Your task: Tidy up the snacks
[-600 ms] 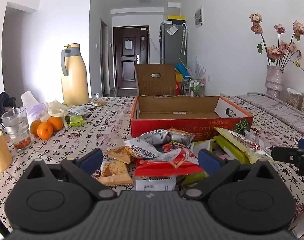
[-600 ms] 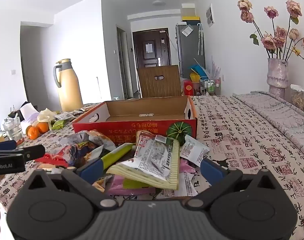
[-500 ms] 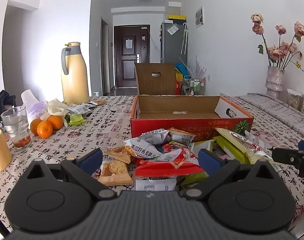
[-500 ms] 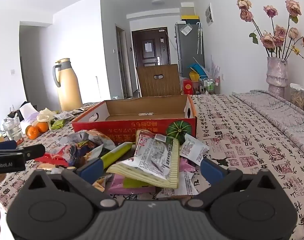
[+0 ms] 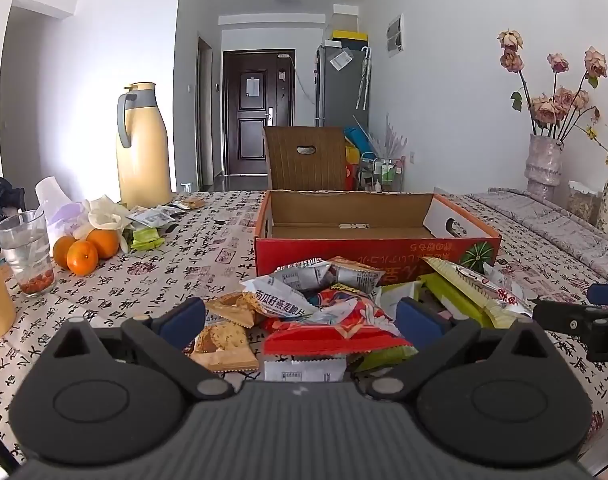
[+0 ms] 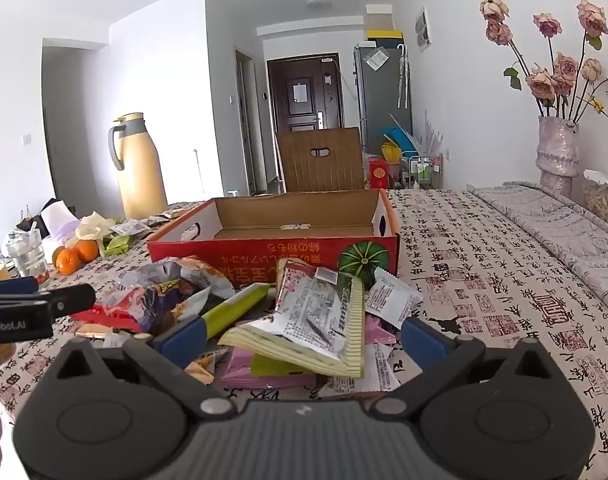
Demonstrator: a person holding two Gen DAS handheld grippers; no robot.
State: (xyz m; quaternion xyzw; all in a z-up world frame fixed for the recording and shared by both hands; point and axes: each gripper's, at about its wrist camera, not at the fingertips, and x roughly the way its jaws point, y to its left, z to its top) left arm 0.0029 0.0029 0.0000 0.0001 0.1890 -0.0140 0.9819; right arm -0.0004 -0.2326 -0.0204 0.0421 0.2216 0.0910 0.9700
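Tongs: left gripper (image 5: 299,316) & right gripper (image 6: 304,334) both wide open, gripping nothing.
Pile: we see snack pile (image 5: 344,304) just ahead, below both.
Box: cardboard box (image 5: 376,248) straight behind pile.

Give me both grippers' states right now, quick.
Left gripper: open, holding nothing, over the snack pile.
Right gripper: open, holding nothing, over the same pile.

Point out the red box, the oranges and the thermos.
red box (image 5: 368,250), left wrist view, on its red front wall.
oranges (image 5: 81,257), left wrist view, on the front orange.
thermos (image 6: 140,168), right wrist view, on its yellow body.
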